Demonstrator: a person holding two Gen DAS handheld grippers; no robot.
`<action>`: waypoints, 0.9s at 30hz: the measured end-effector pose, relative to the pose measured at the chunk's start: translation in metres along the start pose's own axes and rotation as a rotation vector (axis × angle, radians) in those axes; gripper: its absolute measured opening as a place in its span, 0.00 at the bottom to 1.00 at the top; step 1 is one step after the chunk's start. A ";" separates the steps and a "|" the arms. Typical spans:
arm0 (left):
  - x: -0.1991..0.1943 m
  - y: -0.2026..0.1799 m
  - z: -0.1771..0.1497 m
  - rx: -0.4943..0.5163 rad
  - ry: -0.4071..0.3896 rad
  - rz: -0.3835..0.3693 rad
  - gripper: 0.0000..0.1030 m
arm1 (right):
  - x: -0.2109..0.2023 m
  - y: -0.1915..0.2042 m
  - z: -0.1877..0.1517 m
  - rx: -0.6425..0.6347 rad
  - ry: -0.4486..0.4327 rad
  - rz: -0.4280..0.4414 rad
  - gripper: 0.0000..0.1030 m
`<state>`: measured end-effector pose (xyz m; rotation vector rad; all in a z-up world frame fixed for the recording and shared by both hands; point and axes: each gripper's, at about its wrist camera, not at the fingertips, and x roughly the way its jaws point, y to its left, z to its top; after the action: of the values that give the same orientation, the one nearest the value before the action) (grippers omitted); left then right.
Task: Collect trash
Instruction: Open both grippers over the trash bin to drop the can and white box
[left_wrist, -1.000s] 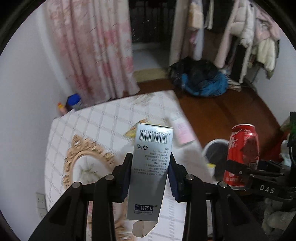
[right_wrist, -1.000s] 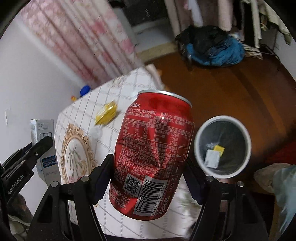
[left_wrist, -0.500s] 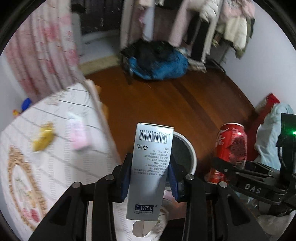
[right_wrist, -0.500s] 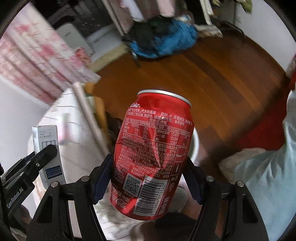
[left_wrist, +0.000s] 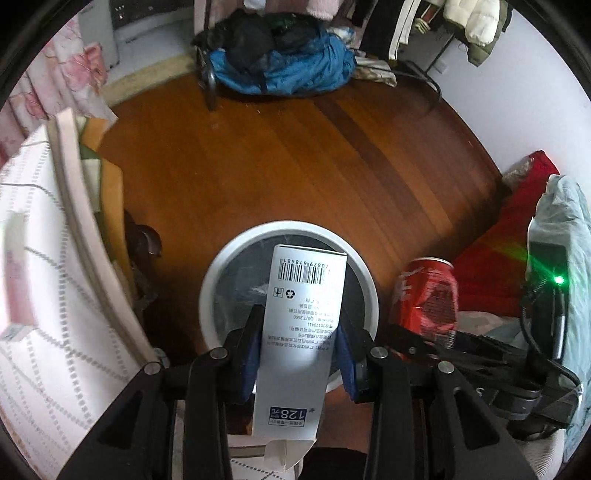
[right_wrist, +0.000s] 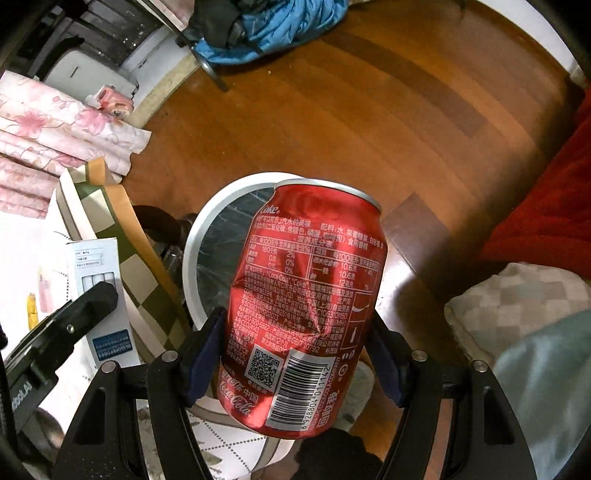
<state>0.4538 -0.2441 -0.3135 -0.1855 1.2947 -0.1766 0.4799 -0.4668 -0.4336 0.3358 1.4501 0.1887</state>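
My left gripper (left_wrist: 298, 345) is shut on a tall white carton (left_wrist: 301, 332) with a barcode, held upright over the round white-rimmed bin (left_wrist: 221, 269) on the floor. My right gripper (right_wrist: 295, 354) is shut on a dented red cola can (right_wrist: 306, 295), which hangs over the right side of the same bin (right_wrist: 207, 229). The can (left_wrist: 428, 295) shows to the right of the carton in the left wrist view. In the right wrist view the carton (right_wrist: 99, 295) stands at the left. The bin's dark liner is mostly hidden behind both items.
A table with a white checked cloth (left_wrist: 40, 280) lies at the left, with a pink packet (left_wrist: 14, 273) on it. Wooden floor (left_wrist: 295, 155) spreads beyond the bin. A blue bundle (left_wrist: 280, 66) sits at the back; red fabric (left_wrist: 509, 236) lies at the right.
Both grippers have swung from over the table to above the bin, carrying the carton and the can. The bin now sits directly under them.
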 end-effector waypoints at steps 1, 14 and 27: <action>0.004 0.000 0.001 -0.002 0.007 -0.006 0.33 | 0.007 0.000 0.000 0.001 0.006 0.004 0.72; 0.010 0.007 -0.002 -0.020 0.030 0.054 0.82 | 0.033 0.001 0.004 -0.003 0.051 -0.047 0.98; -0.025 0.004 -0.016 0.003 -0.039 0.135 0.99 | -0.021 0.011 -0.016 -0.047 -0.027 -0.126 0.98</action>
<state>0.4318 -0.2347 -0.2953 -0.0979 1.2632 -0.0600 0.4628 -0.4618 -0.4118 0.2067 1.4327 0.1156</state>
